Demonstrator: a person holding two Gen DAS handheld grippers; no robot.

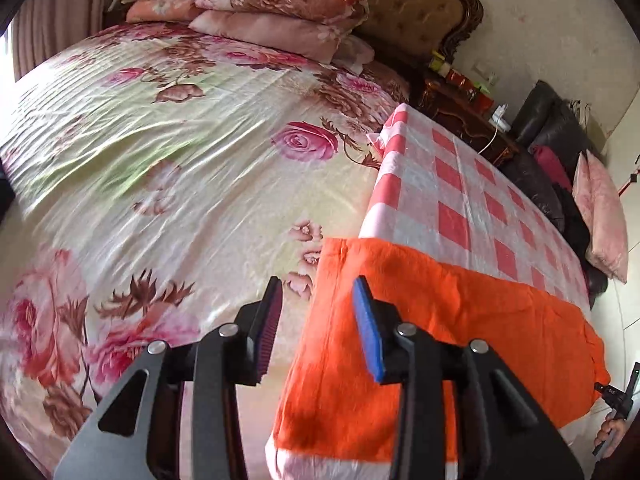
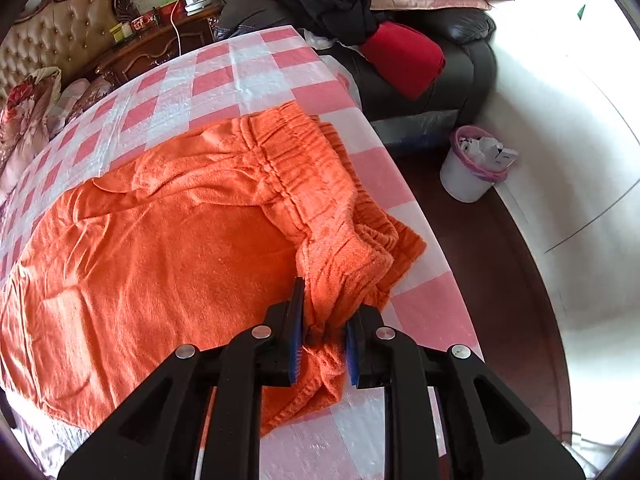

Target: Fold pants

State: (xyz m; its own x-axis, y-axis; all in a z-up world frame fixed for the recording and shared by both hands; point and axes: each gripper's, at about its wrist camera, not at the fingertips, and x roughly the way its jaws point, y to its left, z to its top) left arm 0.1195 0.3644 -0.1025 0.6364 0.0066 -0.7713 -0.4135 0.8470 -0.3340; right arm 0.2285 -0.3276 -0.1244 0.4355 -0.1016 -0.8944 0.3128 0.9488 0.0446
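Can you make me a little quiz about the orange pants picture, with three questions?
1. True or false: the right gripper is pinching the orange pants.
2. What lies under the pants? A) checked cloth B) bare floor C) a pillow
3. Fill in: the left gripper has its jaws ____ with nothing between them.

Key: 1 true; 2 A; 3 open
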